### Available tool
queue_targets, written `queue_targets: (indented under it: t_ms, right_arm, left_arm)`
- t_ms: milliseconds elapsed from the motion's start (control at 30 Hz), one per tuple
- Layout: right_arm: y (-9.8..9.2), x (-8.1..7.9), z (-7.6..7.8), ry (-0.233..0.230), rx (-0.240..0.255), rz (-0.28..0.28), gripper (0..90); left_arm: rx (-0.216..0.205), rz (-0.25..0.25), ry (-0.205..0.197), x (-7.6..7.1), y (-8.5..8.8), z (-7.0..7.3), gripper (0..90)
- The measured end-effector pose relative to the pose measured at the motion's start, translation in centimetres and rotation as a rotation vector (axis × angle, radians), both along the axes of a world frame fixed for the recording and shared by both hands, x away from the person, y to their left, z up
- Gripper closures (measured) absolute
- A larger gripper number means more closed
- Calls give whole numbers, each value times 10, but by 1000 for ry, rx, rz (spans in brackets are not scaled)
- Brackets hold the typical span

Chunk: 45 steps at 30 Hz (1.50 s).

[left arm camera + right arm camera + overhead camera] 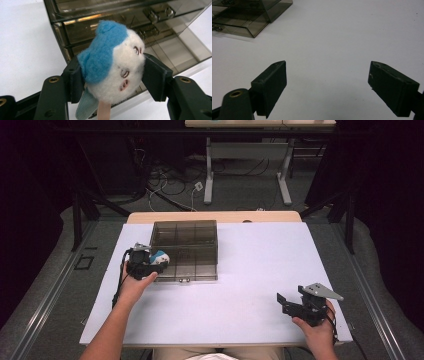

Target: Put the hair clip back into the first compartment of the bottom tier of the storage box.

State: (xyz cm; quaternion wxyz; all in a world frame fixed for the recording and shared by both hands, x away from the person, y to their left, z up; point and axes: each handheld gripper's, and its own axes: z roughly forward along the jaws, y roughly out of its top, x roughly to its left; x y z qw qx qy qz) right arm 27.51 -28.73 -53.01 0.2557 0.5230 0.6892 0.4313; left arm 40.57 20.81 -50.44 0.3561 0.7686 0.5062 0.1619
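The left gripper [150, 261] has its jaws clamped on a blue-and-white plush [113, 65], held at the left edge of the smoky clear box [192, 251] at the worktop's [250, 270] far left. The right gripper [286, 301] rests at the near right, well apart from the box, its jaws spread wide with nothing between them. No brand, label or writing can be read on plush or box.

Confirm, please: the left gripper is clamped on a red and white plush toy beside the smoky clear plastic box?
Not quite: the plush toy is blue and white, not red and white, as the left gripper view shows. The left gripper does clamp it beside the smoky clear plastic box.
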Motion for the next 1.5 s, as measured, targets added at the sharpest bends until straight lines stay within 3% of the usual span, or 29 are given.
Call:
queue_targets:
  t_ms: [300,533,1133,1500]
  right_arm:
    - [-3,1,-1,-2,8,-6,150]
    - [-3,2,-2,9,6,-8,150]
    - [-3,-2,0,-7,7,-8,150]
    - [-5,-3,0,-9,9,-14,150]
  left_arm:
    - [49,-33,37,3,-8,-7,408]
    - [70,-45,36,3,-12,-9,402]
    - [72,-69,48,1,-15,-9,356]
    - [62,-27,22,0,-14,-8,256]
